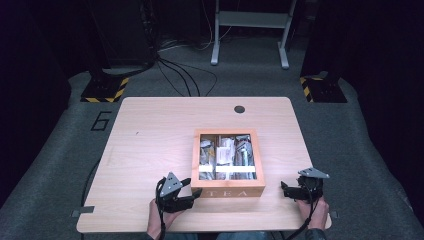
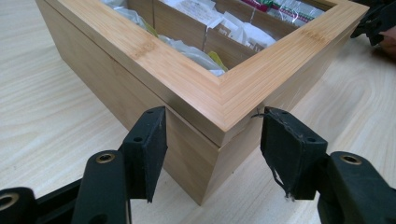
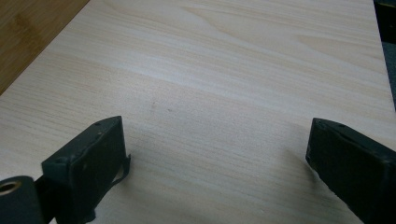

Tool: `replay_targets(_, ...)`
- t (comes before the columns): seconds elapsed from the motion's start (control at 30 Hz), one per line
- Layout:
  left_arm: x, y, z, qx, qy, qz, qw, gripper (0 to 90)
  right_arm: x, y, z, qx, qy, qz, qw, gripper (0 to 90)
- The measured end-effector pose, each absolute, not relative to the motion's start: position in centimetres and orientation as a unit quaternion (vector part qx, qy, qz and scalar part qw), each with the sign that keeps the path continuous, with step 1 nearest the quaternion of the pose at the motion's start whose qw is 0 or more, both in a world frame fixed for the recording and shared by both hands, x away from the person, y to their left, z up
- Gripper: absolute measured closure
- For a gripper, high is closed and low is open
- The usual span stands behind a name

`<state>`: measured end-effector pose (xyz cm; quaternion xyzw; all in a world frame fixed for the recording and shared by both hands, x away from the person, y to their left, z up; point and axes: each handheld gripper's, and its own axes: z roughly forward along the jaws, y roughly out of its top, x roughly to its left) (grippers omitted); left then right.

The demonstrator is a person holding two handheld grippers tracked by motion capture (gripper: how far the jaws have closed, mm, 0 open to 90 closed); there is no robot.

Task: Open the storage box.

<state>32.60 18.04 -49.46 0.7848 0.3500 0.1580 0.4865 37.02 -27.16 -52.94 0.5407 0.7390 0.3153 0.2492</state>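
High view: wooden tea box near the front middle of a light wooden table, lettered "TEA" on its front wall, lid with a clear window showing tea packets in compartments. Left gripper just at the box's front left corner, held in a hand coming up from the bottom edge. Right gripper well apart from the box, over the table's front right part, in the other hand. Grey carpet floor around the table.

Left gripper view: jaws spread wide, straddling the box's near corner, one on each side at the seam between lid and body; contact with the wood impossible to tell. White packets under the window.

Right gripper view: jaws wide apart, holding nothing, low over bare tabletop; a strip of the box's side at top left.
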Motion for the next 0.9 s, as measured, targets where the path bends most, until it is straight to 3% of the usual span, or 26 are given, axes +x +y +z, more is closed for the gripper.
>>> replay_targets(0.9,32.41,17.92,-49.42,0.783,0.357,0.161,0.484,42.1,37.01,-27.15,-52.95,0.539,0.739,0.316,0.252,4.2)
